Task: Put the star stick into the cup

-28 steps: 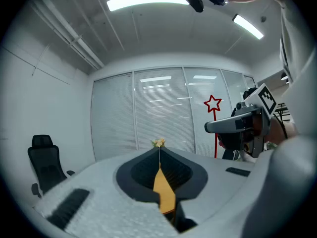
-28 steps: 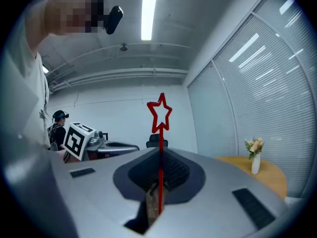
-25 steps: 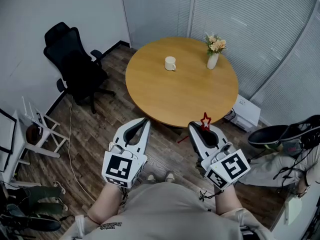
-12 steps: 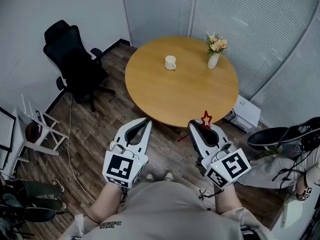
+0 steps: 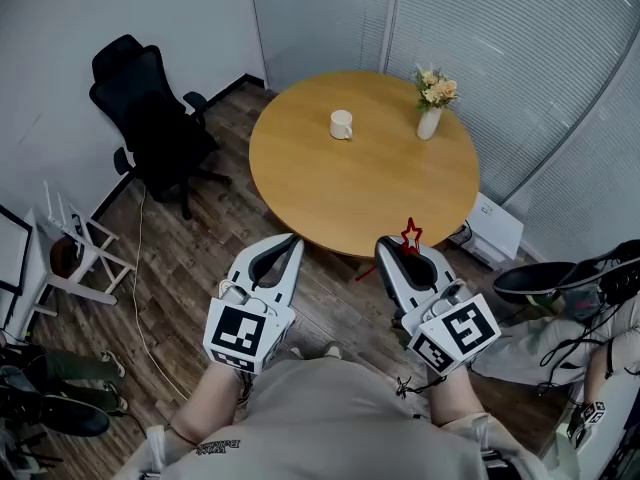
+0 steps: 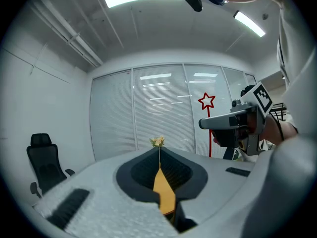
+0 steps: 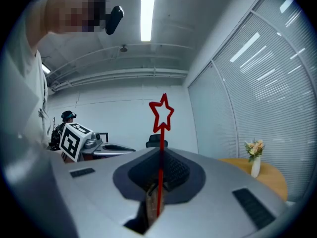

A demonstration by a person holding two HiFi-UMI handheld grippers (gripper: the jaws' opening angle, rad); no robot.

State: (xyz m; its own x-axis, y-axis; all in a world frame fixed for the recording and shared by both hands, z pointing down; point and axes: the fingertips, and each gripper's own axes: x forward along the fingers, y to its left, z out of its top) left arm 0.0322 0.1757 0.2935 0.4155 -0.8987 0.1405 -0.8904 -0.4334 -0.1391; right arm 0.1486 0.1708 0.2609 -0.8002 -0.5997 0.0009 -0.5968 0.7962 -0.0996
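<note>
A white cup (image 5: 341, 125) stands on the round wooden table (image 5: 360, 188), toward its far side. My right gripper (image 5: 384, 249) hovers over the floor just short of the table's near edge, shut on the red star stick (image 5: 410, 236). In the right gripper view the stick (image 7: 159, 133) rises upright from the closed jaws of that gripper (image 7: 159, 151). My left gripper (image 5: 292, 241) hangs level beside it, shut and empty. In the left gripper view its tips (image 6: 159, 150) meet, with the star stick (image 6: 209, 130) and right gripper (image 6: 204, 124) off to the right.
A white vase of flowers (image 5: 431, 108) stands on the table's far right. A black office chair (image 5: 150, 118) sits left of the table, with a white folding rack (image 5: 75, 258) nearer. A white box (image 5: 495, 230) and another black chair (image 5: 560, 273) are on the right.
Both grippers have edged slightly toward the table, the star stick still held upright in the right one. The head view has shifted a little.
</note>
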